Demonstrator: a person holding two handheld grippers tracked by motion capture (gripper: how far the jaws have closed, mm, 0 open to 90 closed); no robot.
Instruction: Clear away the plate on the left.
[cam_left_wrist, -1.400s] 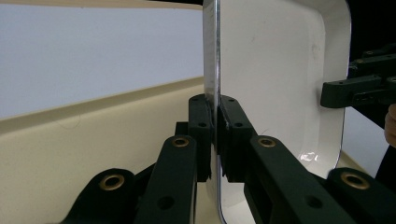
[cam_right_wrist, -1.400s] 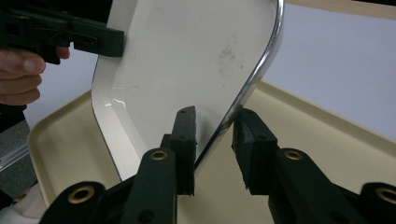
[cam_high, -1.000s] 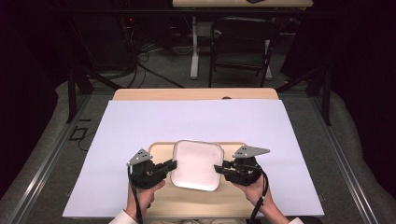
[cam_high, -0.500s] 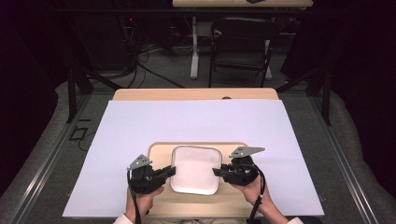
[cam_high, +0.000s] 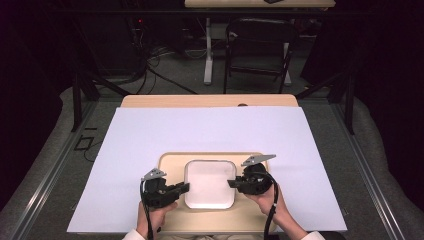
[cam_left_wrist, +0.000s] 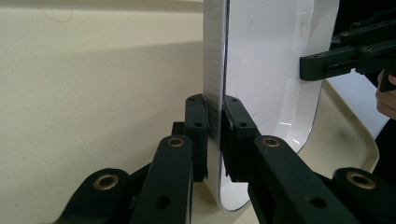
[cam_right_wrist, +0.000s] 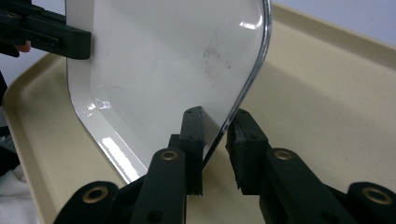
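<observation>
Both grippers had hold of the white plate when I checked the high view: my left gripper (cam_high: 186, 188) pinched the plate's left edge and my right gripper (cam_high: 231, 183) its right edge, each pointing inward at the other. White plate (cam_high: 210, 182) sat over the middle of the tan tray (cam_high: 170, 162), which lay on the white sheet (cam_high: 210, 130) covering the table, close to my side. Its slightly longer axis ran away from me, so the two grips sat across its shorter width, with neither hand nearer than the other. From the left gripper view, the left gripper (cam_left_wrist: 215, 128) was narrow, its pads pressed on the plate's rim (cam_left_wrist: 214, 70) from both sides, and the right gripper (cam_left_wrist: 327, 63) met the far edge. From the right gripper view, the right gripper (cam_right_wrist: 215, 135) had just been closing with the rim between its jaws; one pad lay against the inside of the plate (cam_right_wrist: 163, 70), while a sliver of gap seemed to show at the other, so I judged that grip the less certain. Any lift or set-down would depend on both hands moving level together.
</observation>
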